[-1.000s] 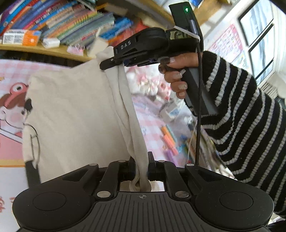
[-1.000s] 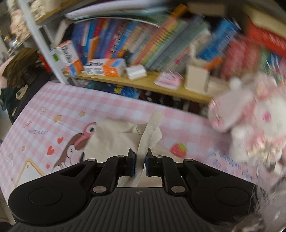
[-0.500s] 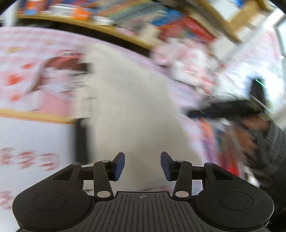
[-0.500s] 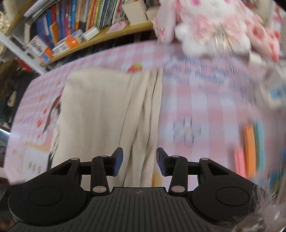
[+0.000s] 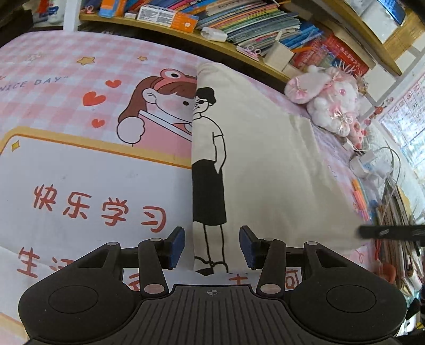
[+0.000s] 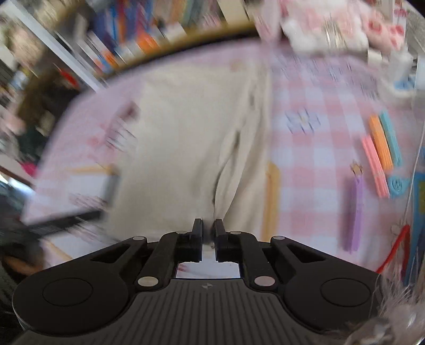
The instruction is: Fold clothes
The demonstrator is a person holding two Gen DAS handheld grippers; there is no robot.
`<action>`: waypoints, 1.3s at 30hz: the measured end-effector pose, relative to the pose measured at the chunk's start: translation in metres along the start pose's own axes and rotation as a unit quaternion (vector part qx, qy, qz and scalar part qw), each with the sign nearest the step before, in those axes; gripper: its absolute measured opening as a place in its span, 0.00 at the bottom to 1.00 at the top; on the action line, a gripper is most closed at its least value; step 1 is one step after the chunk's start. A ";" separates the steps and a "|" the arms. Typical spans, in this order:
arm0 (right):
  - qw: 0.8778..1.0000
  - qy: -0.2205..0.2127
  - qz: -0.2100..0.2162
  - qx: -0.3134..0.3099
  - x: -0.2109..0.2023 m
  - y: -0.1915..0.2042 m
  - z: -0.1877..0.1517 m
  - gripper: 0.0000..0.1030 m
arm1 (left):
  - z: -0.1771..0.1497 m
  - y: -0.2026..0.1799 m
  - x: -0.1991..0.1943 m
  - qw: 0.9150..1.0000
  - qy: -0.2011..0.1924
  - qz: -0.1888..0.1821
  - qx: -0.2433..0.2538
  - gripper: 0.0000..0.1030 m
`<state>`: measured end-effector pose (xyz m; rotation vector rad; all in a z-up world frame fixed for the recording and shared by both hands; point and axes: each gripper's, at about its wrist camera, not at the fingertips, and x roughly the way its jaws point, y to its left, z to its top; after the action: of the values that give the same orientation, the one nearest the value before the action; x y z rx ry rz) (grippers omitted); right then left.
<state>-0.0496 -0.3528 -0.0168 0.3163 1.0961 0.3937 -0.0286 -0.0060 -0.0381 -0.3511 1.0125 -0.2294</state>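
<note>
One cream garment (image 5: 268, 164) on tabletop (image 5: 53, 169). Two grippers: left gripper (image 5: 211, 247), right gripper (image 6: 208, 234). One pink-white plush toy (image 5: 328, 102). One bookshelf (image 5: 191, 35), book count unclear. Three red hearts (image 5: 93, 98) and two yellow stars (image 5: 86, 60) printed on tabletop cover. Three coloured sticks (image 6: 381, 147), one purple strip (image 6: 356, 212).

Readable at upper left of the left wrist view, on the pink checked table cover (image 5: 53, 87): "NICE DAY" in grey capitals, the first letter cut by the frame edge. Lower left, on the cover's white panel: large red Chinese characters "快乐学习" in one row. Beneath them, a second red row, mostly hidden behind the gripper body; only "生" at far left legible. Book spines on the shelf (image 5: 239, 24) too small to read. Right wrist view too blurred for any text.
</note>
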 end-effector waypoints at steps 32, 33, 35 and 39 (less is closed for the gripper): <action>0.998 0.055 -0.015 0.000 0.044 0.021 -0.059 0.12 | -0.006 0.040 -0.028 0.999 0.026 -0.009 -0.048 0.05; 0.998 0.055 -0.021 -0.003 0.044 0.024 -0.060 0.12 | -0.007 0.042 -0.028 0.999 0.029 -0.012 -0.041 0.06; 0.998 0.055 -0.027 0.005 0.044 0.024 -0.060 0.12 | -0.007 0.044 -0.027 0.999 0.033 -0.021 -0.027 0.07; 0.997 0.054 -0.043 0.019 0.047 0.027 -0.061 0.12 | 0.000 0.052 -0.026 0.998 0.041 -0.041 0.004 0.11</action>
<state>-0.0899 -0.3041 -0.0680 0.2822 1.2205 0.3169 -0.0405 0.0514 -0.0376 -0.3792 1.0787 -0.3226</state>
